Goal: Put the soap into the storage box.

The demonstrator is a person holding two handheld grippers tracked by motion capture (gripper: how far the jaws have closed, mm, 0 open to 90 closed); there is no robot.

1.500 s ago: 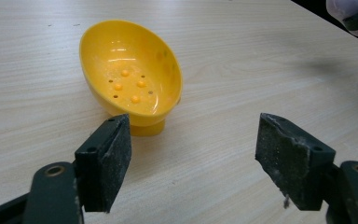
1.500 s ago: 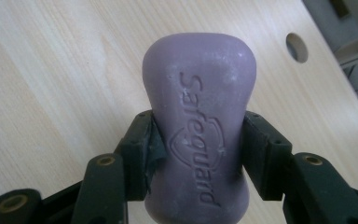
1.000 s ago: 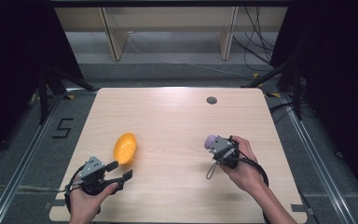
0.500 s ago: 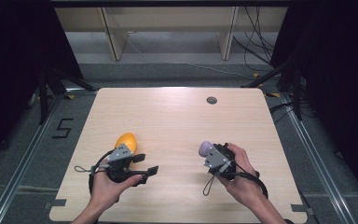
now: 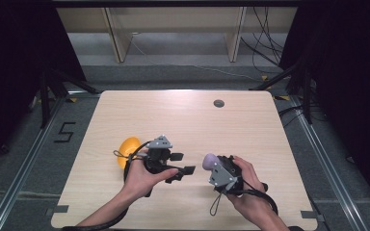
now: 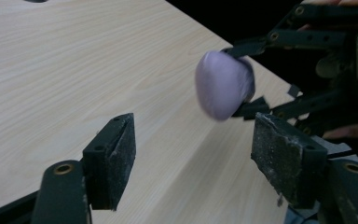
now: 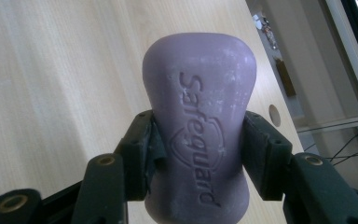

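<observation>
A purple bar of soap (image 7: 198, 135) stamped "Safeguard" stands gripped between the jaws of my right gripper (image 7: 198, 161), which is shut on its lower half. In the high view the soap (image 5: 208, 160) sits at the tip of the right gripper (image 5: 213, 166), near the table's front middle. My left gripper (image 5: 182, 163) is open just left of it, jaws pointing right toward the soap. Seen from the left gripper (image 6: 196, 163), the soap (image 6: 223, 86) hangs ahead of the wide gap, not touching either pad. An orange oval object (image 5: 127, 147) lies behind the left hand, partly hidden.
The light wooden table (image 5: 183, 115) has a small dark round hole (image 5: 218, 103) at its back right. Dark floor and metal rails surround the table, and cables trail from both grippers.
My left gripper has swung right, past the orange object, toward the soap. The right gripper has carried the soap left and nearer the front edge.
</observation>
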